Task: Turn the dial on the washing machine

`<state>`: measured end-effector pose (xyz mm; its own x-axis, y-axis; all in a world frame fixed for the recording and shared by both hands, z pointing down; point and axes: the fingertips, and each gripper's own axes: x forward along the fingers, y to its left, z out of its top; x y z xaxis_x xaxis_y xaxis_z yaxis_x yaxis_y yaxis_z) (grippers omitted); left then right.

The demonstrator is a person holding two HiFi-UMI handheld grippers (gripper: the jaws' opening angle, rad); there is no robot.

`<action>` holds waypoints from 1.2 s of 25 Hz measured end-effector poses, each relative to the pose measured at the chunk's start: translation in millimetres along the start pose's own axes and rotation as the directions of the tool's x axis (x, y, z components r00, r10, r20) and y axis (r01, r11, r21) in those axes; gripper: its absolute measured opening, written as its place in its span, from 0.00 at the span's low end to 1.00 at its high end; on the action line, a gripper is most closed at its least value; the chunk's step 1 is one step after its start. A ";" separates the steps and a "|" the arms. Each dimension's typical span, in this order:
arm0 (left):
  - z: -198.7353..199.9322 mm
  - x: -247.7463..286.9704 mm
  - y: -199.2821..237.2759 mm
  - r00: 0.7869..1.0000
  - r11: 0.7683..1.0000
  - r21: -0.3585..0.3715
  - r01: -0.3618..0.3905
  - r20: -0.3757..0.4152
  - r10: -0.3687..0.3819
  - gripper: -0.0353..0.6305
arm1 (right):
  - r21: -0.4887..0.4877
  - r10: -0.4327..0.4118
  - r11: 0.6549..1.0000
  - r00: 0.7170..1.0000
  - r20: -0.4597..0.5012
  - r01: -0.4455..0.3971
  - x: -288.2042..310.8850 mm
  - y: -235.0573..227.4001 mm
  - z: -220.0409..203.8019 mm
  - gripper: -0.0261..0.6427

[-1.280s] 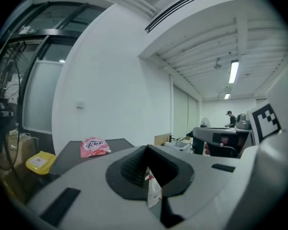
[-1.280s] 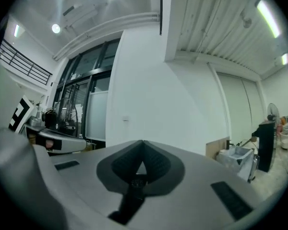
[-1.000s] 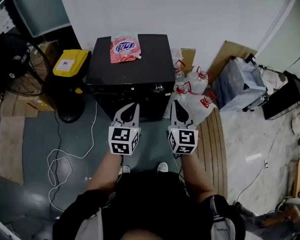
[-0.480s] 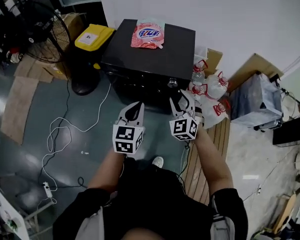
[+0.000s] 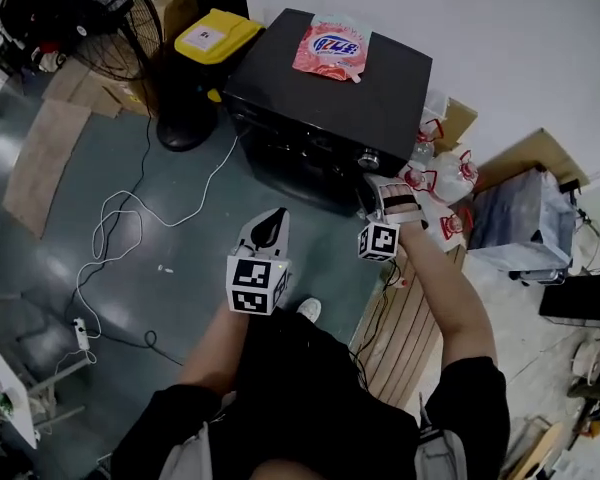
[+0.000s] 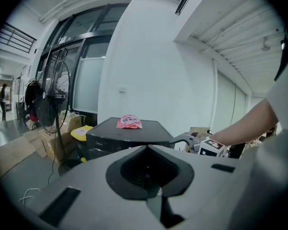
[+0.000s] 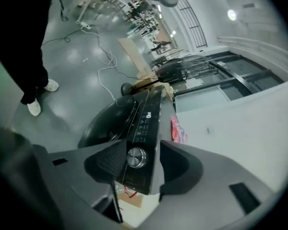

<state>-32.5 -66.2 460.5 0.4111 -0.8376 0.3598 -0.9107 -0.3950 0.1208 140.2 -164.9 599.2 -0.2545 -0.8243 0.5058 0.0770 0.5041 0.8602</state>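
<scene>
The black washing machine (image 5: pixel 310 88) stands against the wall, its silver dial (image 5: pixel 368 159) at the right end of the front panel. My right gripper (image 5: pixel 377 190) is rolled on its side just short of the dial. In the right gripper view the dial (image 7: pixel 136 157) shows in the gap between the two fingers, and neither pad touches it. Those jaws are opening. My left gripper (image 5: pixel 269 224) hangs back over the floor, shut and empty. In the left gripper view, its jaws (image 6: pixel 146 147) meet in front of the washing machine (image 6: pixel 120 134).
A pink detergent bag (image 5: pixel 332 48) lies on the machine's top. A yellow box (image 5: pixel 217 36) and a floor fan (image 5: pixel 110 18) stand to its left. Large water bottles (image 5: pixel 435 178) sit to its right. A white cable (image 5: pixel 110 238) trails on the floor and wooden planks (image 5: pixel 410 318) lie at right.
My right gripper has reached forward to the dial, rolled onto its side and spread its jaws. The left gripper has stayed shut at about the same place.
</scene>
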 end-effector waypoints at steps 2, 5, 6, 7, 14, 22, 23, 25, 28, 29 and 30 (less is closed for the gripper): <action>-10.7 1.5 7.2 1.000 1.000 -0.021 -0.017 -0.013 0.017 0.07 | -0.042 0.025 0.999 1.000 -0.016 -0.026 18.4 11.7 -12.5 0.37; -28.4 0.5 14.5 0.999 0.998 -0.047 -0.037 -0.036 0.035 0.07 | -0.099 0.058 0.993 0.996 -0.060 -0.064 41.0 24.9 -35.9 0.37; -33.8 -0.8 16.9 0.998 0.998 -0.052 -0.044 -0.044 0.042 0.07 | -0.134 0.058 0.989 0.996 -0.071 -0.067 46.0 27.3 -40.7 0.37; -38.1 -1.6 19.3 0.998 0.997 -0.057 -0.052 -0.050 0.049 0.07 | -0.169 0.052 0.983 0.996 -0.078 -0.065 50.0 28.0 -43.8 0.37; -45.2 10.1 22.9 0.994 0.995 -0.059 -0.086 -0.070 0.081 0.07 | -0.286 0.069 0.954 0.994 -0.090 -0.092 83.8 34.7 -63.7 0.43; -50.3 17.6 23.7 0.991 0.992 -0.058 -0.108 -0.088 0.103 0.07 | -0.416 0.086 0.902 0.992 -0.094 -0.118 112.4 47.3 -77.2 0.51; -50.7 18.2 24.5 0.990 0.992 -0.056 -0.112 -0.090 0.107 0.07 | -0.404 0.087 0.908 0.993 -0.082 -0.113 113.1 47.1 -73.5 0.51; -51.2 20.3 25.7 0.989 0.991 -0.055 -0.118 -0.092 0.113 0.07 | -0.357 0.091 0.929 0.995 -0.046 -0.101 112.0 44.4 -62.7 0.51; -52.4 23.5 30.2 0.987 0.989 -0.063 -0.131 -0.098 0.125 0.07 | -0.388 0.078 0.918 0.996 -0.035 -0.085 118.1 45.5 -62.4 0.51; -53.1 24.0 32.2 0.986 0.988 -0.066 -0.137 -0.101 0.130 0.07 | -0.366 0.085 0.927 0.996 -0.018 -0.085 117.5 44.3 -58.2 0.51; -53.7 24.7 34.1 0.986 0.988 -0.068 -0.142 -0.103 0.135 0.07 | -0.337 0.090 0.938 0.996 0.006 -0.083 116.3 42.2 -52.6 0.48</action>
<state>-55.6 -80.1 523.2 0.2783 -0.8398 0.4661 -0.9605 -0.2454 0.1314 164.5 -253.0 697.7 -0.2520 -0.7740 0.5809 0.4186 0.4541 0.7865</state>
